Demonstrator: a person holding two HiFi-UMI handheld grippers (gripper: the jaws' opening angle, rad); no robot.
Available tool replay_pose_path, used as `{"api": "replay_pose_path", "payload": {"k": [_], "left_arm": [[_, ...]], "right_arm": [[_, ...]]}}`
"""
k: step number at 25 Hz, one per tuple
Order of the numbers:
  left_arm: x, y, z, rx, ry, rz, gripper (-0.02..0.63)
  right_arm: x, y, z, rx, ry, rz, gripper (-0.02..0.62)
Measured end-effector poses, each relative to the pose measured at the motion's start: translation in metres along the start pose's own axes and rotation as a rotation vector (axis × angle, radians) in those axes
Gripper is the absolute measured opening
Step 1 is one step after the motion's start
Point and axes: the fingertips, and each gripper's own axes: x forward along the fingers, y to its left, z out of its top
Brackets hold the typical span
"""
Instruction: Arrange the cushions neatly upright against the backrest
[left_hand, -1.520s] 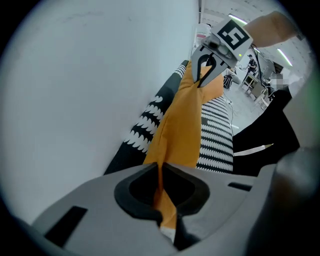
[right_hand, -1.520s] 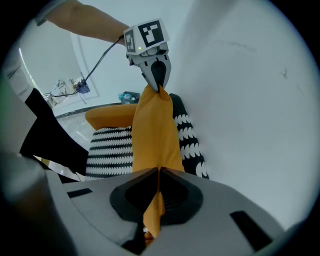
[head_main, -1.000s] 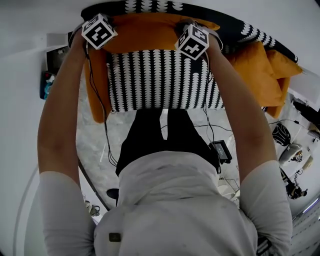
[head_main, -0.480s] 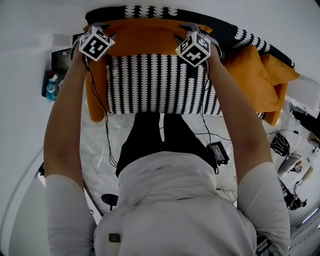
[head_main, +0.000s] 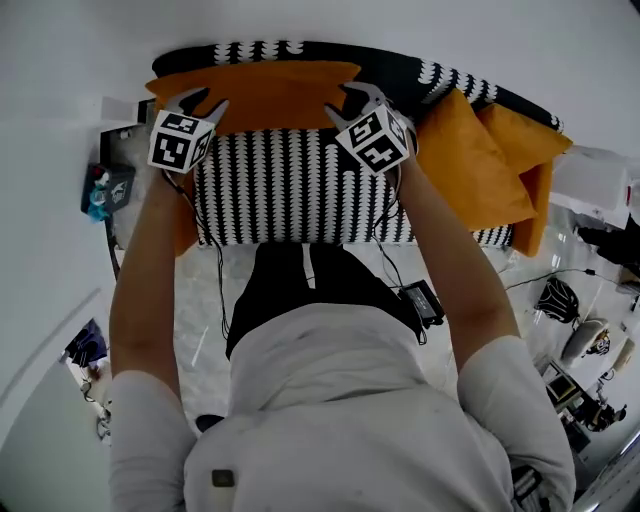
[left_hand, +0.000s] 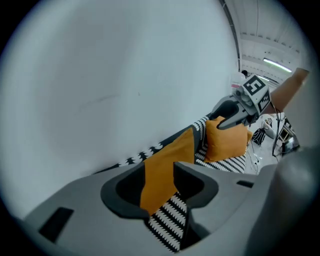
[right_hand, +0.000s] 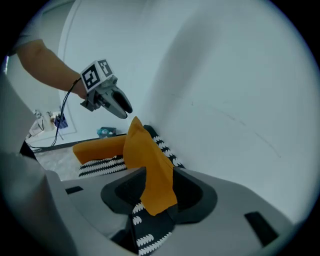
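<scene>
An orange cushion (head_main: 255, 90) stands upright against the black-and-white patterned backrest (head_main: 300, 50) of the sofa. My left gripper (head_main: 203, 100) hovers over its left top corner, my right gripper (head_main: 350, 98) over its right top corner. Both have just been opening their jaws, which now stand open and press on nothing. In the left gripper view the cushion (left_hand: 167, 155) shows beyond the spread jaws of the left gripper (left_hand: 160, 187). In the right gripper view the cushion's corner (right_hand: 147, 160) shows beyond the right gripper (right_hand: 157, 192).
Two more orange cushions (head_main: 475, 165) (head_main: 530, 150) lean at the sofa's right end. An orange bolster (head_main: 182, 225) lies along its left end. The striped seat (head_main: 290, 185) is in front of me. Cables and a black box (head_main: 422, 300) lie on the floor.
Both grippers have risen off the orange cushion's top corners, and their jaws stand wider. The cushion stays upright against the backrest.
</scene>
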Motion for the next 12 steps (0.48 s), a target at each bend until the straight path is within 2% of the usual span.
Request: {"api": "replay_pose_path", "payload": {"k": [7, 12], "left_arm": [[-0.044, -0.086, 0.065, -0.044, -0.181, 0.064, 0.179], [-0.084, -0.143, 0.099, -0.079, -0.28, 0.089, 0.17]], "right_arm": [[-0.104, -0.016, -0.003, 0.109, -0.195, -0.044, 0.175], [-0.18, -0.021, 0.003, 0.159, -0.333, -0.081, 0.146]]}}
